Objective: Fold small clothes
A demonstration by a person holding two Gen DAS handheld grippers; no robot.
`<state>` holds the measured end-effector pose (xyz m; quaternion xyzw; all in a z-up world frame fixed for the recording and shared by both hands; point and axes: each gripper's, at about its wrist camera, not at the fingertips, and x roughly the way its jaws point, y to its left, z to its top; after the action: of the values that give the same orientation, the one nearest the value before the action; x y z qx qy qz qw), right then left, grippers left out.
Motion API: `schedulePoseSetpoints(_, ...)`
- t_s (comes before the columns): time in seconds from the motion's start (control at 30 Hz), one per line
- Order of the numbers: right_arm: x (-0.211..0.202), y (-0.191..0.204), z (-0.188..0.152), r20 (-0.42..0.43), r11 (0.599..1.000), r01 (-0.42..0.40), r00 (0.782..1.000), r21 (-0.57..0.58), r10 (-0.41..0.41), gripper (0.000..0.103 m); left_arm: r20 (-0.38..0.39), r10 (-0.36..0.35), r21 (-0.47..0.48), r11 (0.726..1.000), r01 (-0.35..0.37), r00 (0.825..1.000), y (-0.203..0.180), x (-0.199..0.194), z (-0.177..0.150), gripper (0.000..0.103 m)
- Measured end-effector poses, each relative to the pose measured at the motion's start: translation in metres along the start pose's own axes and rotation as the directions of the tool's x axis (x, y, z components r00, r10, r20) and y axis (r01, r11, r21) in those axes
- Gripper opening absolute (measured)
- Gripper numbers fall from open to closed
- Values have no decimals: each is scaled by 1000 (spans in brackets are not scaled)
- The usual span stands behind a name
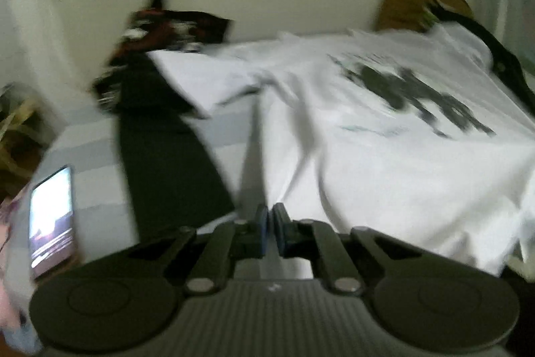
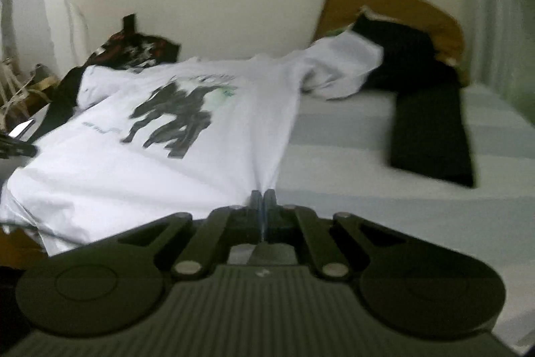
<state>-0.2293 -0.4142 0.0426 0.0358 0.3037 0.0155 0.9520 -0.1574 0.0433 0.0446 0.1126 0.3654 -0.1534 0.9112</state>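
Note:
A white T-shirt (image 1: 384, 136) (image 2: 140, 169) with a dark print lies spread on the bed, print up and collar at the far end. My left gripper (image 1: 270, 218) is shut on the shirt's near hem, and creases in the cloth run to its tips. My right gripper (image 2: 263, 194) is shut on the hem at the shirt's near right corner, where the fabric bunches between its pads. A black linkage (image 1: 501, 69) of the right gripper shows at the far right edge of the left wrist view. Both views are blurred.
The bed (image 2: 367, 189) has a pale striped sheet. Black trousers (image 1: 167, 156) (image 2: 431, 136) lie beside the shirt. A dark patterned garment heap (image 1: 160, 32) (image 2: 140, 49) sits by the wall. A lit phone (image 1: 50, 216) lies at the bed's left edge. A wooden headboard (image 2: 394, 9) stands behind.

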Motion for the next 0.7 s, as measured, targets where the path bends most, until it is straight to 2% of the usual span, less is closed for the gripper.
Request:
schedulePoseSetpoints(0.1, -6, -5, -3, -7, 1000, 25, 1000, 2, -25, 2, -25, 2, -55, 998, -4, 1000, 15, 2, -6, 6)
schedulePoseSetpoints(0.17, -2, -1, -6, -53, 1000, 7, 999, -17, -8, 4, -60, 21, -50, 998, -24, 998, 13, 9, -9, 8)
schedulePoseSetpoints(0.23, 2, -1, -5, -82, 1000, 8, 997, -28, -10, 8, -54, 45, -34, 998, -47, 998, 12, 9, -9, 12)
schedulePoseSetpoints(0.33, -6, -7, 3, -46, 1000, 23, 999, -2, -23, 16, -25, 55, -33, 998, -55, 998, 9, 6, 1, 19)
schedulePoseSetpoints(0.47, -16, -17, 16, 24, 997, -35, 999, 68, 34, 38, 42, 57, -7, 998, -57, 998, -3, 9, 26, 29)
schedulePoseSetpoints(0.53, -12, -13, 16, 18, 995, -65, 998, 81, 64, 41, 60, 44, 11, 999, -44, 997, -13, 18, 38, 36)
schedulePoseSetpoints(0.6, -7, -8, 12, -12, 992, -91, 996, 83, 92, 43, 42, 22, 18, 1000, -23, 999, -19, 26, 41, 36)
schedulePoseSetpoints(0.67, -8, -3, 1, -49, 992, -103, 993, 69, 106, 43, 24, -6, 39, 999, 5, 1000, -20, 25, 35, 38)
schedulePoseSetpoints(0.7, -11, -3, -3, -59, 991, -114, 991, 67, 118, 44, 19, -8, 49, 999, 7, 1000, -18, 22, 29, 44)
